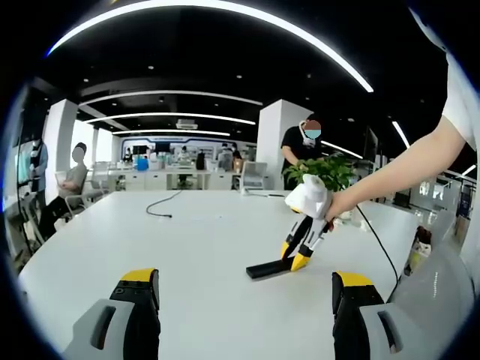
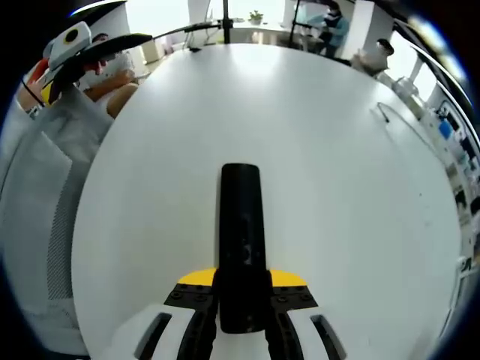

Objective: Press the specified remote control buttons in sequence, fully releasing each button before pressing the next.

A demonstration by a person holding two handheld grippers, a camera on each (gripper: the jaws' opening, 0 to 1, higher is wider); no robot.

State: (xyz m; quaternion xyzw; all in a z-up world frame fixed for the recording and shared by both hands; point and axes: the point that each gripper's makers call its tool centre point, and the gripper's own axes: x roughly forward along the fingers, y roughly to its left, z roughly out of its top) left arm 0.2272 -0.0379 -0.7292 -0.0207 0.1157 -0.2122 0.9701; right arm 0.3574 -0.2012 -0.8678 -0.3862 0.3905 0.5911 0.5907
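Observation:
A black remote control (image 2: 241, 232) runs straight away from me along the white table (image 2: 337, 195). My right gripper (image 2: 241, 291) is shut on its near end, with the yellow-tipped fingers (image 2: 196, 279) on both sides. In the left gripper view the same remote (image 1: 268, 268) lies low on the table (image 1: 202, 247), the right gripper (image 1: 298, 257) clamped on its right end and a person's arm behind it. My left gripper (image 1: 244, 296) stands open, its jaws wide apart and nothing between them, well short of the remote. The left gripper (image 2: 79, 46) appears at the upper left of the right gripper view.
A thin black cable (image 1: 159, 207) lies on the far part of the table, and another cable (image 1: 379, 244) trails down the right side. A potted plant (image 1: 328, 171) stands behind the right gripper. People sit and stand beyond the table's far edge.

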